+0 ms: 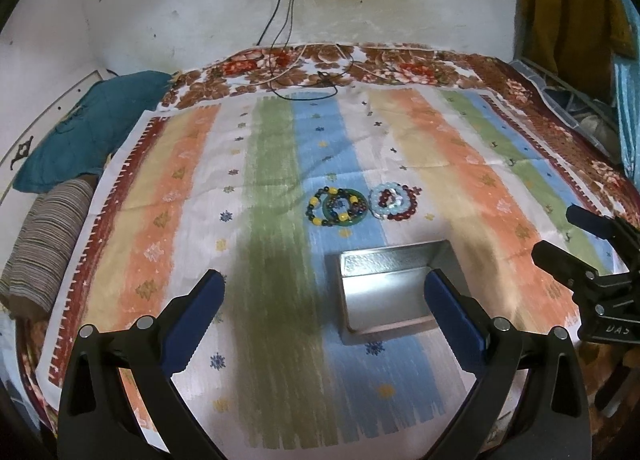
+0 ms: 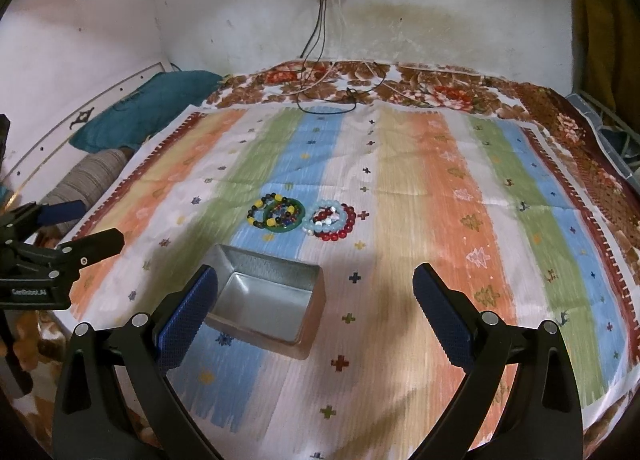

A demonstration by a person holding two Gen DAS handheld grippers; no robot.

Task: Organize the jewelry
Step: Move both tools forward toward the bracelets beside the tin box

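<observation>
We held both grippers above the near edge of the striped cloth (image 2: 440, 164), nothing grasped yet. The left gripper (image 1: 324, 316) had its tongs spread wide and empty, and the right gripper (image 2: 316, 312) likewise. The metal tin (image 2: 266, 302) sat open and empty near the cloth's near edge. Just beyond it, toward the middle, lay two small heaps of bracelets side by side: the green-and-yellow cluster (image 2: 277, 213) and the red-and-pale-blue cluster (image 2: 332, 221). We judged the task barely begun; next, one gripper should reach past the tin, pinch one bracelet, and carry it back.
</observation>
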